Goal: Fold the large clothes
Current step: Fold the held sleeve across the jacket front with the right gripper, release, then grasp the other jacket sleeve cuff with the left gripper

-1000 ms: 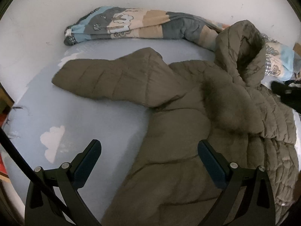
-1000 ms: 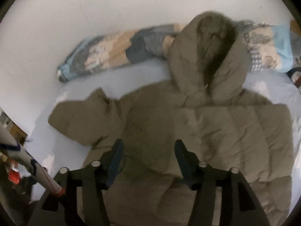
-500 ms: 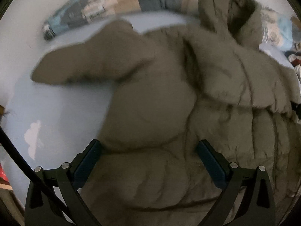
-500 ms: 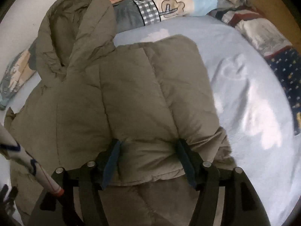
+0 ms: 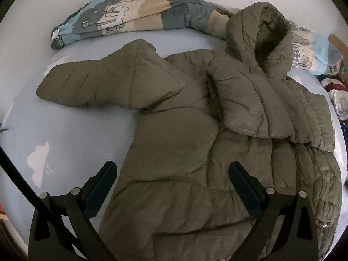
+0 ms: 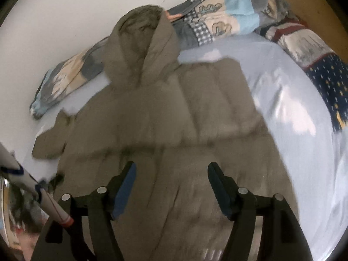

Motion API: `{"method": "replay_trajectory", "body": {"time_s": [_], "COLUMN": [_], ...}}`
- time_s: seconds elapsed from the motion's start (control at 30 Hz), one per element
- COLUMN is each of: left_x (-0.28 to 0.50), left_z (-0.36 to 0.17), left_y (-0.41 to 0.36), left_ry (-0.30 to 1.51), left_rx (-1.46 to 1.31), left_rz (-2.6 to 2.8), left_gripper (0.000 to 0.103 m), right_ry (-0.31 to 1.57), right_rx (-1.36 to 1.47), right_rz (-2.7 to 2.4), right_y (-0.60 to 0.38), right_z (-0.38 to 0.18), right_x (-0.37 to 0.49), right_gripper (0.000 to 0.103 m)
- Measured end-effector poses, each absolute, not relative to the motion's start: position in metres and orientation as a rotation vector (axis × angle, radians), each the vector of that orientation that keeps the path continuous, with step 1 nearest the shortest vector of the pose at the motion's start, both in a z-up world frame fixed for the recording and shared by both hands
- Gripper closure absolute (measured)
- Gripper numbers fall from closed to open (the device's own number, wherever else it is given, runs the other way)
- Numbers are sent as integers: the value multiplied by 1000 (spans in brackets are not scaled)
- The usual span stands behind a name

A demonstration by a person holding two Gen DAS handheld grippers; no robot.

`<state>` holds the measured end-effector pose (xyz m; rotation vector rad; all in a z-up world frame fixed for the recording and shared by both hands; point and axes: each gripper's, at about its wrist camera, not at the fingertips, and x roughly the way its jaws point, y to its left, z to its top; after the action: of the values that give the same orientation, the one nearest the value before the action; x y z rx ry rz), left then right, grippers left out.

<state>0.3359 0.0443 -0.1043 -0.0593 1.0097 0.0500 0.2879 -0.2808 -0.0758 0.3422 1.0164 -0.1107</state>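
Note:
An olive-green puffer jacket (image 5: 184,143) lies spread on a light blue bed sheet (image 5: 65,134), its hood (image 5: 261,41) toward the wall. Its left sleeve (image 5: 93,82) sticks out sideways. Its right sleeve (image 5: 245,100) lies folded across the chest. My left gripper (image 5: 171,180) is open and empty above the jacket's lower left part. In the right wrist view the jacket (image 6: 174,119) fills the middle, hood (image 6: 139,43) at the top. My right gripper (image 6: 171,182) is open and empty above the jacket's lower body.
A rolled patchwork quilt (image 5: 130,19) lies along the white wall behind the jacket, also in the right wrist view (image 6: 217,24). More patterned bedding (image 6: 315,61) is piled at the right. Bare sheet (image 6: 293,130) lies right of the jacket.
The right gripper has let the folded right sleeve lie on the chest and drawn back from it. The left gripper has pulled back a little; both views swung.

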Motion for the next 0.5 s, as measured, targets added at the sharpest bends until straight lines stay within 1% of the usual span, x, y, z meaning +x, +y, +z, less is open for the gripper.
{"method": "replay_trajectory", "body": {"time_s": [0.1,0.17,0.23,0.3,0.37,0.5], "left_x": [335,332,330,330,330,335], "left_z": [-103,-103,-102,-101,-100,-100], "left_y": [47,48,46,45,48,56], "left_ry": [1006,1005,997,984,972,976], "left_rx": [-63,-63,-39,-3,20,-3], "left_rz": [53,55,55,57,67,68], "left_gripper": [1,1,1,1,1,1], "right_ry": [1023,1053,1095,1096,1124,1104], "right_rx": [318,289,217,163,140,132], "right_rz": [-129,-132,-127,-146,-147,-131], "right_y": [-254,-237,-225,-217,-214,-211], "right_z": [-90,-107,-122,-133,-143,-134], "right_x": [250,240,247,249,252,255], "right_gripper": [28,28,28,28,26,26]}}
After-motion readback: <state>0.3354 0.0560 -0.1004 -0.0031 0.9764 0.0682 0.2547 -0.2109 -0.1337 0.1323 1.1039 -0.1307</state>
